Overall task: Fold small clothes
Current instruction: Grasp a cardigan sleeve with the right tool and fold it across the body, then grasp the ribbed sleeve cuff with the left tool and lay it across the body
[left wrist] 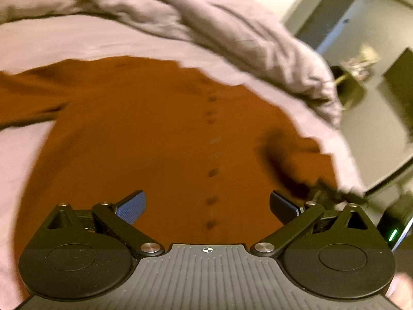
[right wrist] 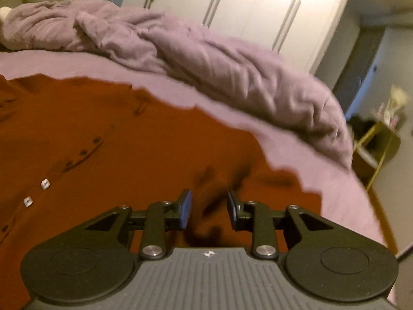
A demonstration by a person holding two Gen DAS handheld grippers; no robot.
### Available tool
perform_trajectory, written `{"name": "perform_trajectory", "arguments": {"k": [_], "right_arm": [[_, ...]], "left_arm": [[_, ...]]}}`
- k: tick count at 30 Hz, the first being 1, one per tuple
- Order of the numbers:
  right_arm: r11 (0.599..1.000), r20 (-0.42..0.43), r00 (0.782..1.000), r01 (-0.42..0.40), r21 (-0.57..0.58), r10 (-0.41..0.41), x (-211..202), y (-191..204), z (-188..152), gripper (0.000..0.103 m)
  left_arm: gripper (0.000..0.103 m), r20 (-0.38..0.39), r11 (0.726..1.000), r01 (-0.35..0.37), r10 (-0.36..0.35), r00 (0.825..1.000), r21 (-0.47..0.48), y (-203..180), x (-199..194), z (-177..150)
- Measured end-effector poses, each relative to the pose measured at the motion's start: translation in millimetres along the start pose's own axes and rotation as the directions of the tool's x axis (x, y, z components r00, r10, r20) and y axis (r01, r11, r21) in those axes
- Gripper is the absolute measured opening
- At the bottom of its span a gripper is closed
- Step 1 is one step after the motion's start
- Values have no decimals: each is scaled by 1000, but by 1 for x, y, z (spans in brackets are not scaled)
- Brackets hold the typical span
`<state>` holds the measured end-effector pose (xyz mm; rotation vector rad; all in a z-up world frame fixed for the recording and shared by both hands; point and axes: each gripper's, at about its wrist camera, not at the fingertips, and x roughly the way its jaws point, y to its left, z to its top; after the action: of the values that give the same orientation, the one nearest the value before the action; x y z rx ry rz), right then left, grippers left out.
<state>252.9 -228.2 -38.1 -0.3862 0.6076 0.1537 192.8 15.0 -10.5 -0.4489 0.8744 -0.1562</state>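
A rust-orange buttoned garment (left wrist: 144,134) lies spread flat on a lilac bed sheet (left wrist: 51,38), its button row running up the middle. My left gripper (left wrist: 206,204) is wide open and empty just above the cloth. In the right wrist view the same garment (right wrist: 129,142) fills the left and centre. My right gripper (right wrist: 209,206) hovers over a dark crease near the garment's scalloped right edge, jaws partly open with nothing clearly held. The right gripper also shows in the left wrist view as a dark blurred shape (left wrist: 296,178).
A crumpled lilac duvet (right wrist: 206,59) is heaped along the far side of the bed. White wardrobe doors (right wrist: 245,7) stand behind it. A small gold-framed side table (right wrist: 374,144) stands off the bed's right edge.
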Motion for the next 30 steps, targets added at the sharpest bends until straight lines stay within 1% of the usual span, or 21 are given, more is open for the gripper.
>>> {"name": "perform_trajectory", "arguments": {"k": [3,5,7,8,10,12,13,14,16,17,18,19,20,21,22,23,24,27,28,30], "right_arm": [[992,-40,998,51,119,-46,-1,-15,-13,30],[974,-63,998,42,223,-29,-13,-25,-28,31],[957,-69,998,16,290,5,-18,-31,-38,38],[950,-76,997,6,313,19,-22,-32,-44,40],[931,-80,995,-23,365,56,-33,-29,-60,42],[913,-80,993,-52,405,92,-41,-33,-73,43],[897,-69,991,-71,436,113,-44,-36,-77,43],[881,-60,990,-87,464,129,-46,-39,-80,45],[857,-45,987,-109,504,152,-52,-43,-87,47],[849,-38,987,-114,515,156,-51,-43,-87,48],[843,-32,987,-120,524,160,-52,-44,-88,48],[841,-30,986,-122,528,162,-53,-44,-88,48],[839,-27,986,-123,530,162,-53,-45,-87,48],[836,-23,987,-124,535,161,-54,-45,-87,49],[832,-20,987,-126,540,162,-53,-47,-85,49],[831,-16,987,-128,542,162,-55,-48,-84,49],[829,-13,987,-126,544,159,-55,-49,-83,49],[816,-2,988,-129,564,157,-53,-58,-77,49],[806,3,987,-134,577,162,-52,-61,-76,49],[774,21,983,-156,613,182,-49,-68,-73,52]], "left_arm": [[103,-28,995,97,-98,995,-6,-20,35,16],[103,-59,990,134,-137,989,-48,-30,66,24],[103,-97,984,133,-144,985,-115,-36,95,29],[101,-111,978,137,-155,982,-158,-37,108,30],[98,-133,967,145,-176,975,-210,-36,130,33],[97,-138,962,140,-176,975,-235,-33,144,36],[97,-143,964,119,-156,977,-238,-30,148,37],[97,-131,965,113,-147,981,-235,-28,151,38],[97,-110,961,130,-160,981,-243,-25,155,39],[89,-113,956,149,-182,977,-253,-24,159,39],[75,-127,952,165,-203,971,-256,-24,160,40],[54,-155,953,168,-211,965,-253,-27,167,40],[40,-185,957,149,-197,963,-248,-31,173,40],[37,-196,963,135,-183,963,-234,-34,178,40],[29,-197,969,122,-165,966,-213,-38,182,41],[16,-200,975,110,-149,968,-194,-41,182,41],[11,-202,978,104,-140,969,-179,-43,181,42],[10,-173,980,135,-161,972,-148,-47,169,51],[10,-152,978,158,-178,972,-139,-45,160,57],[10,-103,979,171,-183,978,-114,-42,143,72]]}}
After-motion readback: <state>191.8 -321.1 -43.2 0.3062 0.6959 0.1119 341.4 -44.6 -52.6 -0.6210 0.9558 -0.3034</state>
